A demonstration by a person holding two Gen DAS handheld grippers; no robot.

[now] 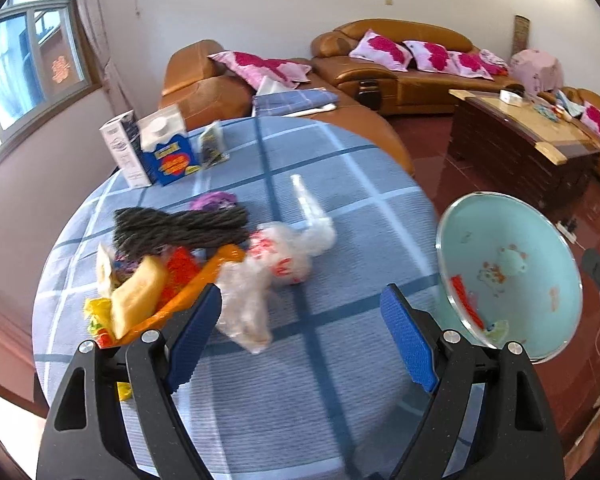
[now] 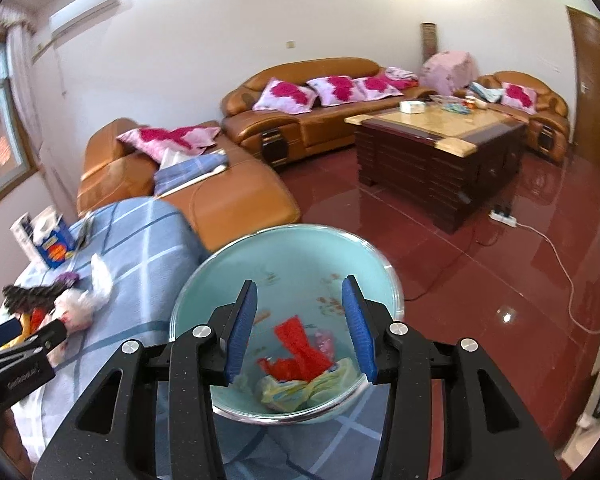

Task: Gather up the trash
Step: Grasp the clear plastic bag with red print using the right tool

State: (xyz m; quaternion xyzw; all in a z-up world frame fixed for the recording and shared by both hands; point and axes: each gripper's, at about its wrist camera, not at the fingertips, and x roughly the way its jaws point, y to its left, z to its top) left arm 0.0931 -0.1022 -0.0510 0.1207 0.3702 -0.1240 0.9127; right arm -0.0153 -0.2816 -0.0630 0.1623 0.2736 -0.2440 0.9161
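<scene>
Left wrist view: left gripper point(image 1: 300, 336) jaws stand wide apart over the round table with blue plaid cloth point(image 1: 340, 184), nothing between the blue pads point(image 1: 410, 344).

Just ahead of the left finger lies the crumpled clear plastic bag with red print point(image 1: 272, 268). Long axis runs from near-left to far-right; its twisted white tail point(image 1: 306, 204) points away toward the orange leather sofa point(image 1: 400, 64). Bag is touching neither pad.

Left of the bag: a pile of mixed trash, with an orange wrapper point(image 1: 204, 280), a yellow packet point(image 1: 136, 300) and a dark grey knitted bundle point(image 1: 180, 226) lying crosswise on top, long axis left-right. A purple scrap point(image 1: 214, 200) sits behind it.

At the far table edge a blue-and-white carton point(image 1: 168, 148) and a white box point(image 1: 120, 148) stand upright, a small dark packet point(image 1: 212, 144) beside them.

A pale blue enamel basin with painted flowers point(image 1: 512, 264) sits at the table's right edge, tilted with its mouth facing this camera.

Right wrist view: right gripper point(image 2: 300, 328) is partly open and empty, its jaws parted over the same basin point(image 2: 292, 248). In the basin: a red plastic wrapper point(image 2: 300, 352), long axis running near-left to far, a yellowish crumpled bag point(image 2: 296, 390) under it, and a pink scrap point(image 2: 326, 340). Neither pad touches any of them.

The left gripper's black finger point(image 2: 40, 340) shows at the left edge, beside the printed bag point(image 2: 76, 308).
</scene>
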